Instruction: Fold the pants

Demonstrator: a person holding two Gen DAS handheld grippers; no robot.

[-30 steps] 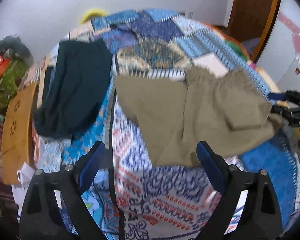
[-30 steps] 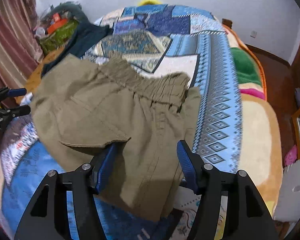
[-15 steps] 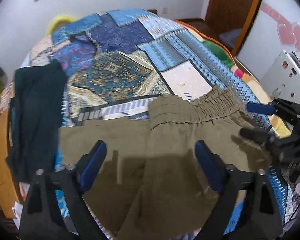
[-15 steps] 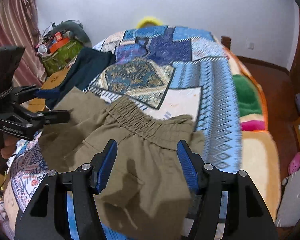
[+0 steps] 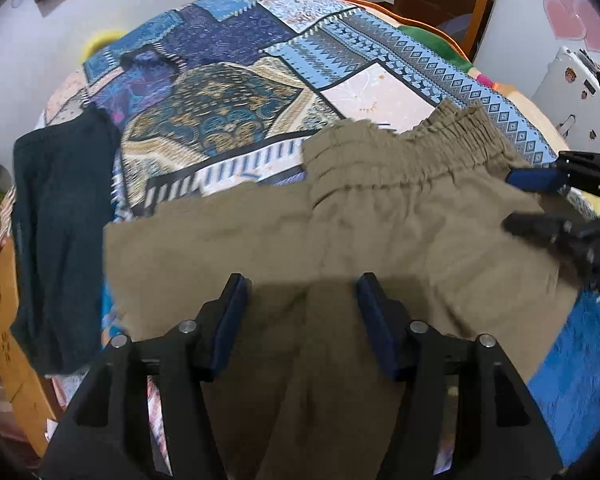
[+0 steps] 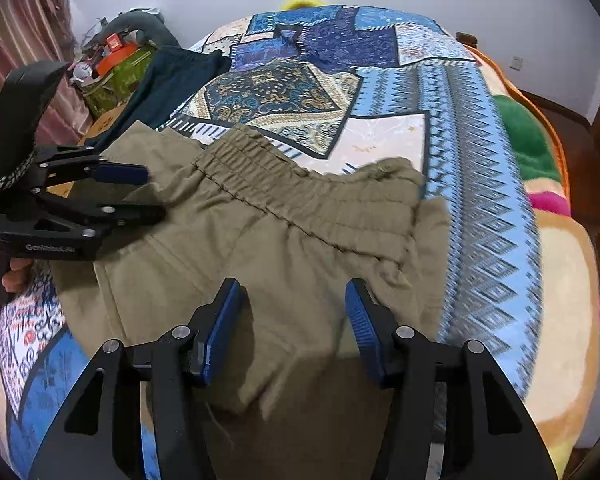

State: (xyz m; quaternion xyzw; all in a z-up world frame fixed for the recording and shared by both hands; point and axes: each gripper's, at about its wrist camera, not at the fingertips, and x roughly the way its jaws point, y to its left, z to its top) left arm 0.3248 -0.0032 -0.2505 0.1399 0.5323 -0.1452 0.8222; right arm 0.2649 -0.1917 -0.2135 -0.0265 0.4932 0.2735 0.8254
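**Both claws closing over the olive pants**

Nearest, the left claw [image 5: 300,312] hangs over the pants [image 5: 340,232], its jaws apart and closing with cloth below them, not yet pinched. The right claw [image 6: 292,316] does likewise at the waistband side, jaws apart and narrowing. The pants lie rumpled across the patchwork bed [image 6: 480,128], elastic waistband [image 6: 300,192] bunched. Farther off lies a dark garment [image 5: 56,216]. A likely slip: either claw catches one layer only, or the bedcover too, skewing the fold.
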